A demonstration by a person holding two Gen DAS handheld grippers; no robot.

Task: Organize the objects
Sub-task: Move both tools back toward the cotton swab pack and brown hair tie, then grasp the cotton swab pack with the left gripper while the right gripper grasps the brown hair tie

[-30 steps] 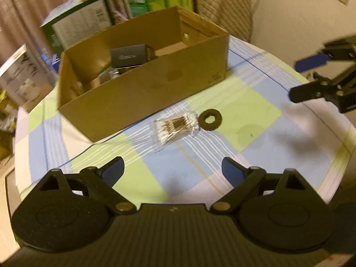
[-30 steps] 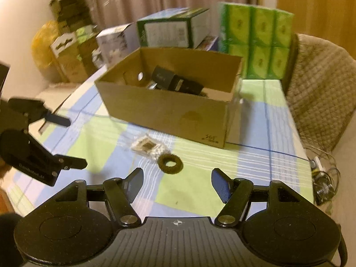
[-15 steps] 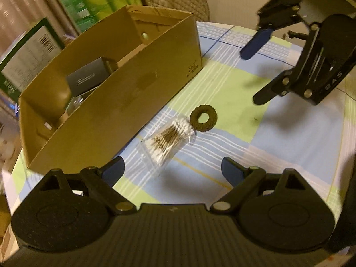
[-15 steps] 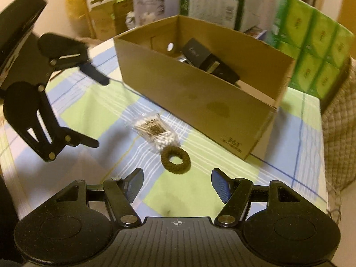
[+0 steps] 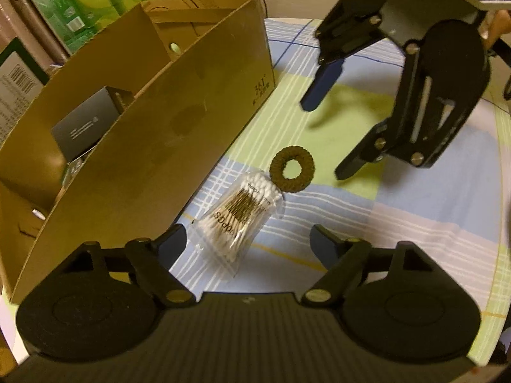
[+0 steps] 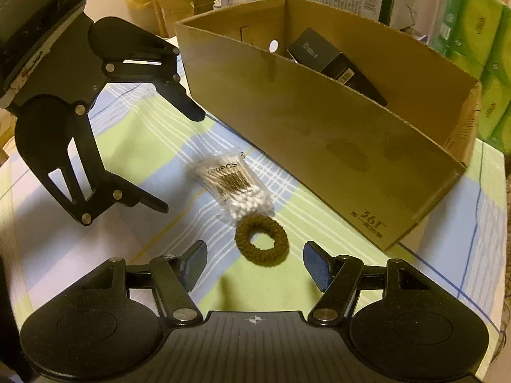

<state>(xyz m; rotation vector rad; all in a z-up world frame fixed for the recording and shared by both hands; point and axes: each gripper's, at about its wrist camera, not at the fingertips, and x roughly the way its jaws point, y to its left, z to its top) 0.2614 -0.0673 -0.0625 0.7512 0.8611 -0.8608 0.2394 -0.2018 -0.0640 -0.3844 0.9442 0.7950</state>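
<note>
the left gripper [image 5: 247, 242] had its fingers apart and closing around the swab bag [image 5: 238, 215], not yet pressing it. the right gripper [image 6: 254, 260] had its fingers apart over the hair tie [image 6: 262, 240]. bag and tie touched on the table [image 5: 431, 210], beside the box [image 5: 179, 134]. a slick bag could slip, or drag the tie; the grippers might collide.

Both wrist cameras look steeply down at the worktop [image 5: 431, 198] from close above. The left view faces the cardboard box [image 5: 166, 146] from one end, the right view from the opposite side. Both share the cotton-swab bag [image 6: 233, 188], the hair tie [image 5: 292, 168] and the box.
</note>
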